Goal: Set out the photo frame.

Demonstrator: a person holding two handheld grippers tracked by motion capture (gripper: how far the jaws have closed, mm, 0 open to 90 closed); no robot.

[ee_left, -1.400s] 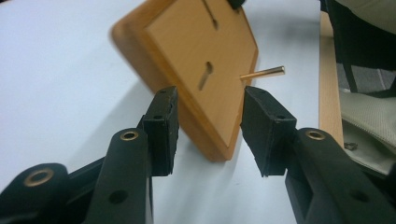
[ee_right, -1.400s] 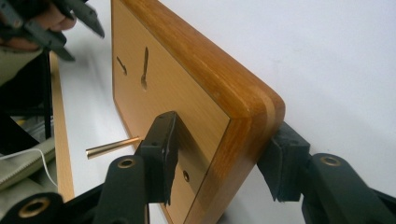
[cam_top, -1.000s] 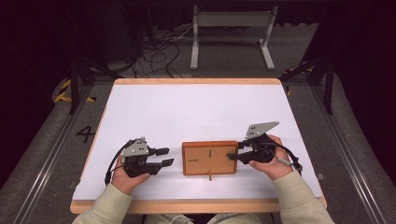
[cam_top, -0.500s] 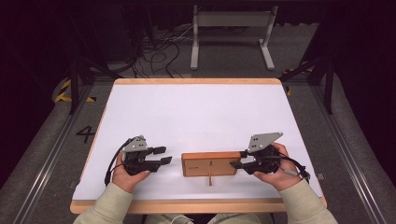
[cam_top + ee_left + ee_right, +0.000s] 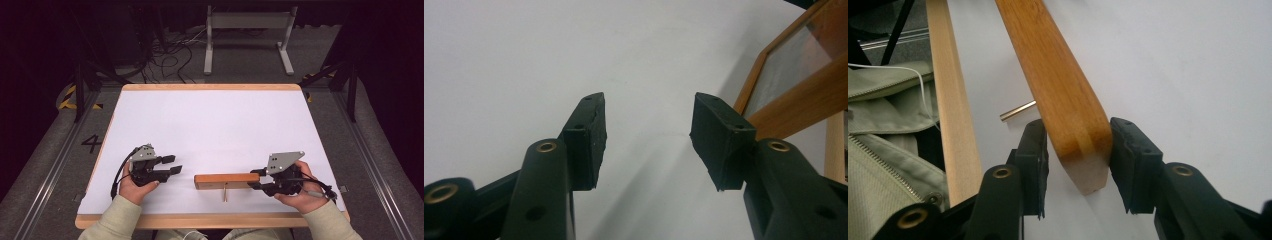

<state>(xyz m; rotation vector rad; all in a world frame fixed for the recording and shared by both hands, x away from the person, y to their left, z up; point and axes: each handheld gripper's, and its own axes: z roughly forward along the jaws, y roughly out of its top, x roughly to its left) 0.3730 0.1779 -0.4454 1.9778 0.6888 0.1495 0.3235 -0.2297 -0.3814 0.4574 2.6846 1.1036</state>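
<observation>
A wooden picture frame [image 5: 227, 180] stands on its long edge near the table's front, its back prop [image 5: 225, 192] reaching toward the person. My right gripper [image 5: 256, 179] is shut on the frame's right end. In the right gripper view the frame's corner [image 5: 1083, 150] sits between the pads of that gripper [image 5: 1075, 150], whose jaws have just been easing open a little around it. My left gripper [image 5: 172, 164] is open to the left of the frame and apart from it, its jaws having just been opening. In the left gripper view nothing lies between the jaws [image 5: 649, 125], and the frame's glass [image 5: 794, 75] shows at the right.
The white table top [image 5: 210, 125] stretches away beyond both hands. The pale wooden prop [image 5: 950, 100], a small metal pin [image 5: 1018, 111] and the person's green sleeve [image 5: 883, 150] lie left of the right gripper's jaws. Cables and a metal stand [image 5: 247, 30] sit on the floor behind the table.
The frame has been tipped from lying flat up onto its edge. My right gripper has moved right and toward the front with the frame's end. The left gripper has stayed put, its jaws slightly wider.
</observation>
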